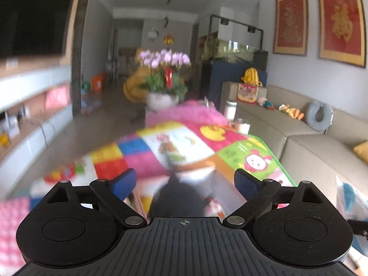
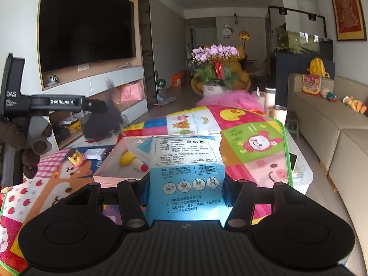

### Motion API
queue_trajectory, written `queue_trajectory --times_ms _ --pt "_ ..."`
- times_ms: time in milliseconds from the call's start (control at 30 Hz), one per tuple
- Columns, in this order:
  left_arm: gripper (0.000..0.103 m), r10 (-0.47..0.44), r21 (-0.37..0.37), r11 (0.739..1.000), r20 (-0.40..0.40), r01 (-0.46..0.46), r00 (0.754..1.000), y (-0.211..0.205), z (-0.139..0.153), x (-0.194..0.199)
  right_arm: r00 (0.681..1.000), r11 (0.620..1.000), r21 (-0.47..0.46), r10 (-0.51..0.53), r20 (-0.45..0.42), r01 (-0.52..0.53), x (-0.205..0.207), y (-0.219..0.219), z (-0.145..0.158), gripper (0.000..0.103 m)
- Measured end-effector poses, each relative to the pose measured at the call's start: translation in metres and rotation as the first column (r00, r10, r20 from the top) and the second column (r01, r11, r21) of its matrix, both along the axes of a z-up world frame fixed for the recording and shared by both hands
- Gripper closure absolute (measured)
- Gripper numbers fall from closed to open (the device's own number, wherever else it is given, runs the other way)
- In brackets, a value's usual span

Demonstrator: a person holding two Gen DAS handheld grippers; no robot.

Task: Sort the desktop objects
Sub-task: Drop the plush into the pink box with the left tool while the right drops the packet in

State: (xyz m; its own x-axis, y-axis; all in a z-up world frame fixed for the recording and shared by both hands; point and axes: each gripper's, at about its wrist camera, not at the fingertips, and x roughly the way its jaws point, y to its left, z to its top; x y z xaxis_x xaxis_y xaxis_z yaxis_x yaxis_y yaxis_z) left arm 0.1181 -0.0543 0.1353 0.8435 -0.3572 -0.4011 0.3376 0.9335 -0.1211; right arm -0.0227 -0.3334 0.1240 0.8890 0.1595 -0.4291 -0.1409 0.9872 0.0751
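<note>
The right gripper (image 2: 185, 191) holds a blue packet (image 2: 184, 174) between its pads, above the near edge of a pink tray (image 2: 115, 174). The left gripper (image 1: 185, 182) stands wide with nothing between its fingers, above the colourful mat (image 1: 179, 147).

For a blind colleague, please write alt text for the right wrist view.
The right gripper clamps a blue printed packet above a shallow pink box on a colourful cartoon mat. The left gripper is at left beside a blurred dark object.
</note>
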Motion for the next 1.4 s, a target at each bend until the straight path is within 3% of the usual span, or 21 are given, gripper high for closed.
queue_trajectory --times_ms 333,500,667,700,733,933,1033,1133,1200,1300,1400 --pt "0.003 0.099 0.048 0.994 -0.132 -0.093 0.986 0.047 -0.079 -0.055 0.998 0.999 0.032 0.017 -0.057 -0.015 0.038 0.006 -0.008 0.048" --pt "0.003 0.131 0.030 0.991 -0.164 -0.128 0.978 0.065 -0.096 -0.077 0.991 0.992 0.089 0.100 -0.086 -0.092 0.083 0.037 0.006 0.048" --pt "0.002 0.137 0.002 0.990 -0.155 -0.138 0.978 0.075 -0.093 -0.086 0.979 0.975 0.170 0.167 -0.118 -0.146 0.144 0.086 0.017 0.044" --pt "0.002 0.145 0.000 0.989 -0.149 -0.146 0.978 0.078 -0.092 -0.087 0.977 0.974 0.167 0.173 -0.122 -0.151 0.153 0.096 0.017 0.033" --pt "0.001 0.155 -0.003 0.988 -0.145 -0.158 0.977 0.082 -0.092 -0.089 0.977 0.975 0.160 0.172 -0.123 -0.152 0.158 0.104 0.018 0.029" --pt "0.001 0.269 0.012 0.963 -0.151 -0.271 0.951 0.105 -0.110 -0.090 0.981 0.984 0.087 0.164 -0.105 -0.155 0.165 0.131 0.028 0.029" --pt "0.001 0.339 -0.033 0.937 -0.142 -0.347 0.930 0.116 -0.117 -0.084 0.974 0.984 0.046 0.179 -0.135 -0.175 0.174 0.147 0.029 0.029" --pt "0.001 0.369 -0.098 0.918 -0.142 -0.384 0.918 0.126 -0.123 -0.078 0.937 0.966 0.009 0.253 -0.242 -0.258 0.203 0.184 0.022 0.038" --pt "0.001 0.390 -0.104 0.909 -0.134 -0.404 0.911 0.130 -0.127 -0.078 0.899 0.953 -0.015 0.279 -0.338 -0.302 0.232 0.216 0.011 0.056" --pt "0.001 0.394 -0.138 0.899 -0.153 -0.415 0.906 0.139 -0.131 -0.078 0.864 0.933 -0.077 0.292 -0.410 -0.351 0.273 0.267 -0.006 0.058" --pt "0.001 0.397 -0.165 0.892 -0.160 -0.421 0.904 0.143 -0.132 -0.080 0.867 0.933 -0.155 0.228 -0.443 -0.324 0.319 0.304 -0.030 0.060"
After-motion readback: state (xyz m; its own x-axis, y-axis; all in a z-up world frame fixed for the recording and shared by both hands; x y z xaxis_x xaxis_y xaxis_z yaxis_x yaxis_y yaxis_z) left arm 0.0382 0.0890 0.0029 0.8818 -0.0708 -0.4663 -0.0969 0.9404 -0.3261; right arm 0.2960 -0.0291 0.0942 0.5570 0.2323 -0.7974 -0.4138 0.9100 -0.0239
